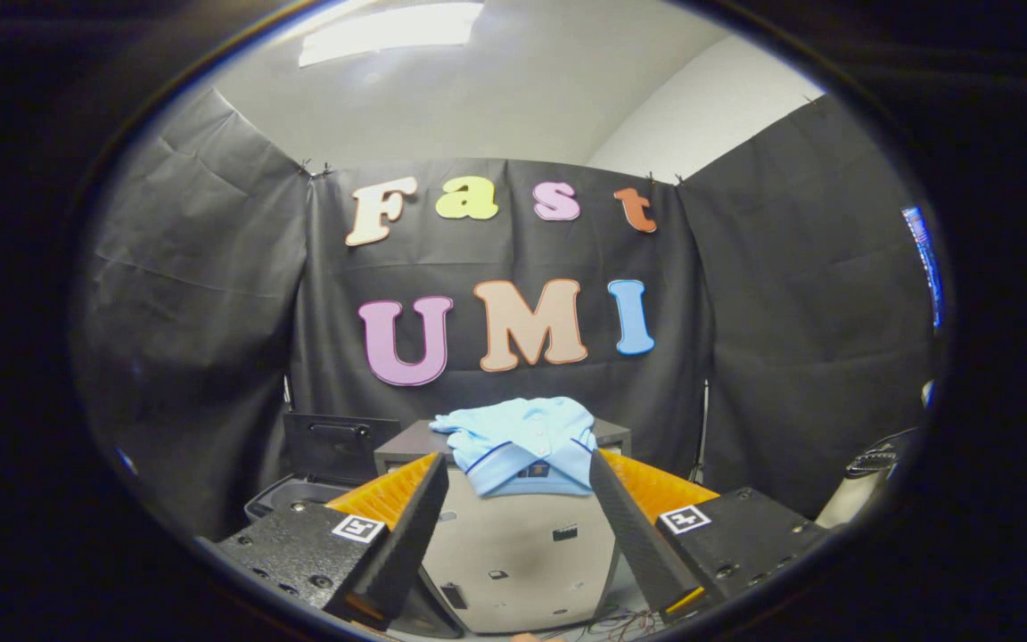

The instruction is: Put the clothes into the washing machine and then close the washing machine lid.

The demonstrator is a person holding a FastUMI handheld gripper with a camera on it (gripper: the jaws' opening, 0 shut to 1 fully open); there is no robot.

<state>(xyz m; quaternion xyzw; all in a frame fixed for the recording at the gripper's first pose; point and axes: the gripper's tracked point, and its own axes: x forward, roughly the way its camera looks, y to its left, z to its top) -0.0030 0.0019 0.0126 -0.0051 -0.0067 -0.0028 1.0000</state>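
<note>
Looking forward along the hand-held gripper (518, 499), I see its two fingers spread wide and holding nothing; the gap between them frames a folded light blue polo shirt (522, 441) with dark piping on the collar. The shirt lies on top of a grey box-shaped unit (513, 544), just beyond the fingertips and apart from them; I take that unit for the washing machine, though I cannot tell from here where its lid sits. Off to the left, behind the left finger, stands a dark bin (335, 450) with a handle, its lid apparently raised; it may be the real drum, and I cannot settle that.

Judging the task, nothing is loaded yet; the grasp comes first. What worries me is the fold; if the fingers close on the collar alone, the shirt may unfurl and trail, catching an edge on the way over. Closing too shallow would pinch a single layer and let it slip; going too deep, the fingertips could strike the hard top. Loose wires (620, 620) below the machine could snag a dragging sleeve.
</note>
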